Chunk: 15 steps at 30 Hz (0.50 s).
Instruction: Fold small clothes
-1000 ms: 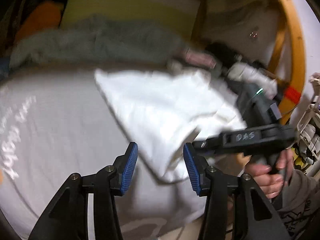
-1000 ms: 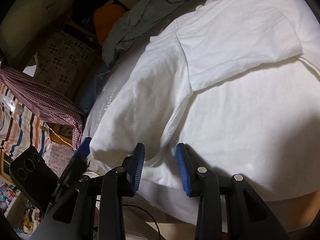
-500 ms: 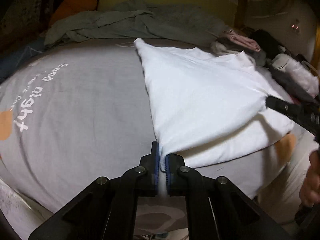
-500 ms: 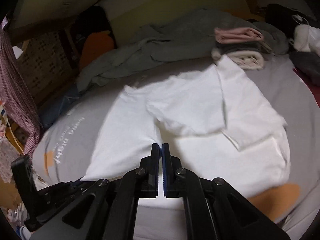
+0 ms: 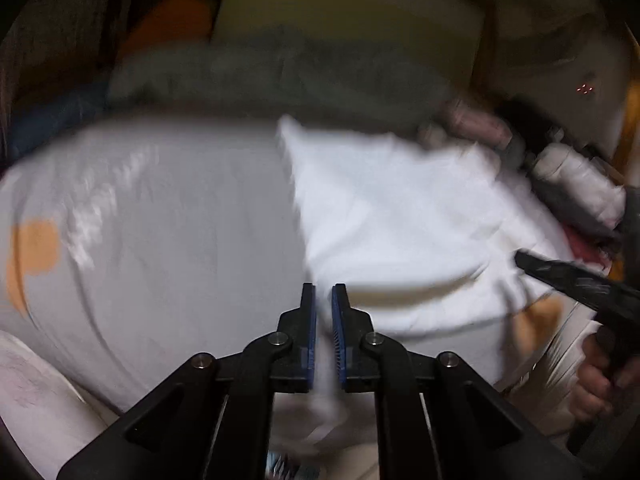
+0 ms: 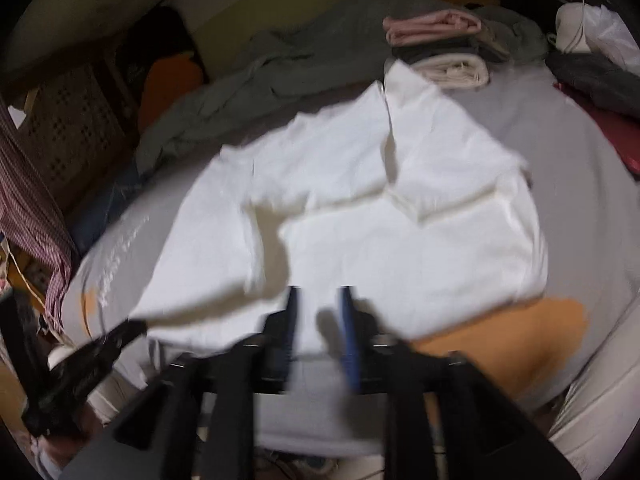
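The white T-shirt [image 6: 400, 240] lay part-folded on the grey bed cover [image 5: 180, 240]. Both the left gripper [image 5: 324, 320] and the right gripper [image 6: 318, 320] had just been opening, nothing pinched between them. Released mid-motion, the near hem could slump crooked.

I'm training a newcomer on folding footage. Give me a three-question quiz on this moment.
1. True or false: the white shirt lies on the grey bedspread.
2. Which colour tops the folded stack behind the shirt? A) pink B) blue C) black
3. Fill in: the right gripper has jaws that are ____, nothing pressed between them.

Key: 1 true; 2 A; 3 open
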Motion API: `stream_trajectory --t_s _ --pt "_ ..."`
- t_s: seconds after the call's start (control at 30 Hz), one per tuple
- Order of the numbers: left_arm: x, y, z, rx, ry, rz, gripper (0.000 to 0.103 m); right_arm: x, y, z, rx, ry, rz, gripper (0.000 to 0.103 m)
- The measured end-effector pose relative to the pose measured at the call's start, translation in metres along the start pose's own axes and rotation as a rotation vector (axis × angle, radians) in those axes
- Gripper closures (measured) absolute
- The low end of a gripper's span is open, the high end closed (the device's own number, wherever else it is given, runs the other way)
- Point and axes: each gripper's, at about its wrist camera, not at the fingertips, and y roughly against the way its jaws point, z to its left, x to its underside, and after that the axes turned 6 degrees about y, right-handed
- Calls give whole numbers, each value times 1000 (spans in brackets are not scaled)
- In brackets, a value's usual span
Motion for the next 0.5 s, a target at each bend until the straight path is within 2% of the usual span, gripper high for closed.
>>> stream_trajectory --t_s 0.03,0.07,0.1,0.13,0.2,0.3,0.4,0.5 --pt "-7 16 -12 43 -50 -76 83 -10 3 1 27 25 -25 66" --pt "-13 27 -24 72 -96 -120 70 -19 6 1 59 60 -41 66" --pt "-21 33 -34 80 -126 -141 64 -28 7 1 92 103 -42 65" --pt "-29 35 -42 93 -137 -154 64 -36 8 1 103 140 -39 65" --pt "-44 30 -52 177 -133 -163 64 -52 3 1 116 236 -8 63" --pt "-61 -3 -73 204 -200 -124 64 -69 -13 -1 118 397 86 63" --pt "-74 -61 -89 172 -227 -41 65 -69 -31 -7 80 500 191 63" --pt "-74 -109 -98 191 -218 20 66 -65 -43 -20 64 467 244 63"
